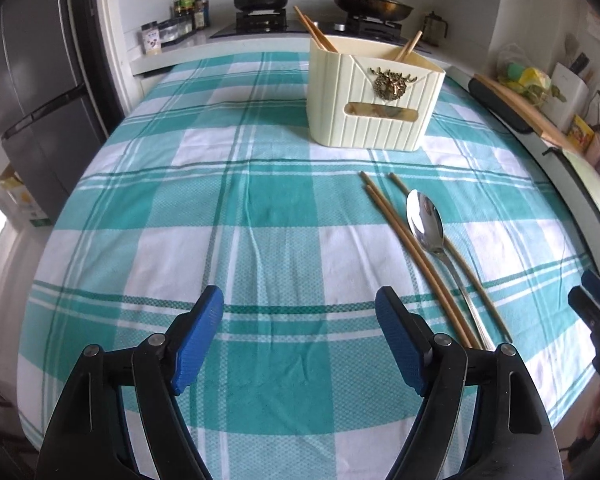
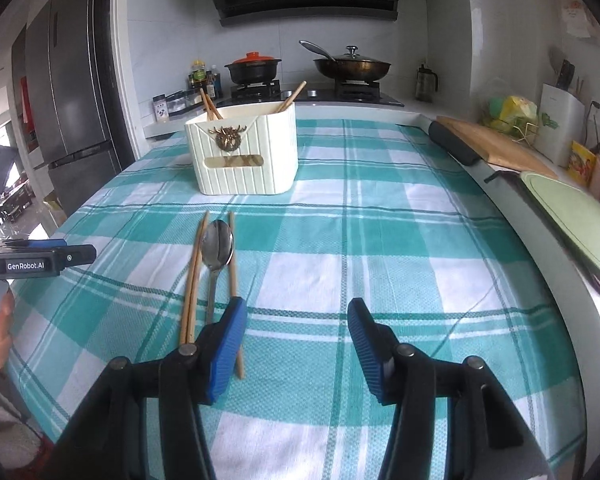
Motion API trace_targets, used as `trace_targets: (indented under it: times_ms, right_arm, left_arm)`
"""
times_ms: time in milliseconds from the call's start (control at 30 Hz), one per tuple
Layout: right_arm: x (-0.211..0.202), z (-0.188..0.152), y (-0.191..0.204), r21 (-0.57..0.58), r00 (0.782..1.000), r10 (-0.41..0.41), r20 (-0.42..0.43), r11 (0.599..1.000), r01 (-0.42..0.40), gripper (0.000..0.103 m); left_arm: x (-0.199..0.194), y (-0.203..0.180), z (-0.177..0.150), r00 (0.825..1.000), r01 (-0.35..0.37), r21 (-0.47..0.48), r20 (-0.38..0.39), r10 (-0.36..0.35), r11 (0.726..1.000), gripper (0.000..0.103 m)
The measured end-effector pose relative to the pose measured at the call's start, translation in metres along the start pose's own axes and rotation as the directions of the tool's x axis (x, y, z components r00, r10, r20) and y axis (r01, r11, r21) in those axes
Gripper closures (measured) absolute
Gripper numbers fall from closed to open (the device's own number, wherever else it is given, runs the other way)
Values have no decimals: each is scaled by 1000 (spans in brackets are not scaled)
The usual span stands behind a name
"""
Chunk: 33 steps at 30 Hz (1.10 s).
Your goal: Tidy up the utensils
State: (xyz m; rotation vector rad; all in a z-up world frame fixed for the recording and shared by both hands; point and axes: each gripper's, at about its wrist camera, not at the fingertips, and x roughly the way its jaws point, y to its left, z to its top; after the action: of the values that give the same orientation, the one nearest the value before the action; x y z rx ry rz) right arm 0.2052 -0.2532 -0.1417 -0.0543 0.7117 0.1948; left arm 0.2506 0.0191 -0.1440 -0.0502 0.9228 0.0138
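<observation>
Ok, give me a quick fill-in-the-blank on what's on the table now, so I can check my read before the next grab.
1. The spoon lies on the cloth with its bowl pointing toward the cream ____.
2. The number of chopsticks lying loose on the checked tablecloth is ____.
3. Nothing sits between the fingers of the left gripper; they are ____.
4. The pot on the stove has a lid coloured ____.

Missing words: holder; three; open; orange.
</observation>
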Motion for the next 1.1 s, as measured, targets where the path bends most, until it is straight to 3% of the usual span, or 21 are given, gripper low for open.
trace_targets:
  times_ms: [333,600,833,1000,1100]
  right_arm:
    - [1,-9,8,-1,1000,15,-3,1000,-15,50]
    - [11,-24,10,10,999,12,-48,1000,-11,50]
    - [15,-26,11,17,998,18,-58,1000,-17,50]
    - [12,-29,10,31,998,27,-57,999,-26,50]
    - [12,-31,6,47,998,30,-59,999,-27,50]
  left_arm:
    - [-3,-11,-11,1000,-5,18,12,5,1000,22]
    - [19,-13,-26,999,3,4,-48,-2,1000,22]
    - [39,-51,-11,995,79,63,-59,-75,995,20]
    - [59,-72,-3,993,94,65,-74,-89,993,20]
    - [72,-80,-4,993,67,69,-103,-60,995,19]
